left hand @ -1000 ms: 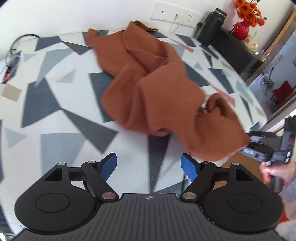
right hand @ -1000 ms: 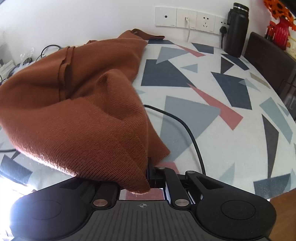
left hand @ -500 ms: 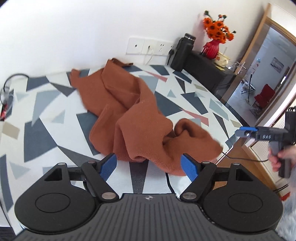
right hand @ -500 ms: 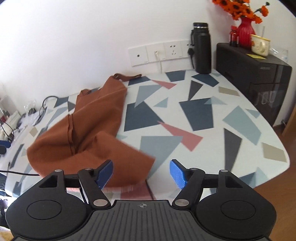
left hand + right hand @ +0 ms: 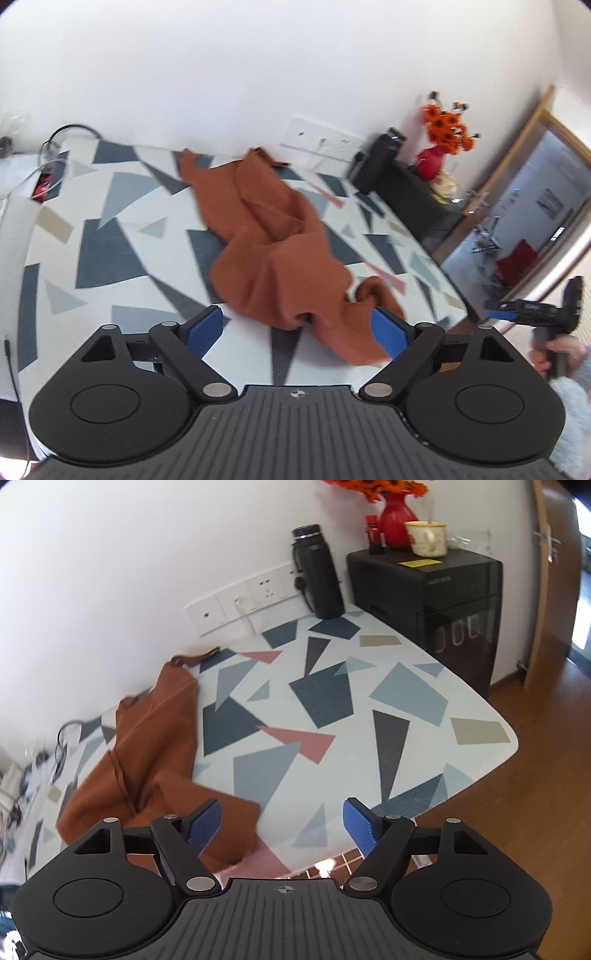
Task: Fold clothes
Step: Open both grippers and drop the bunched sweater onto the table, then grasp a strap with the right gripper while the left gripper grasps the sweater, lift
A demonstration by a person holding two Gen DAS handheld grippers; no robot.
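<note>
Garment (image 5: 280,258): a rust knit lying crumpled on the bench (image 5: 406,701), its long axis running from the near edge back toward the wall. Left tool (image 5: 297,328) is wide open and empty, its near hem just ahead. Right tool (image 5: 282,821), also spread and empty, has the cloth off to its left, so the left looks nearer.

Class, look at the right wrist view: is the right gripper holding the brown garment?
No: the right gripper has its blue fingers spread wide with nothing between them, while the brown garment lies loose on the patterned table.
</note>
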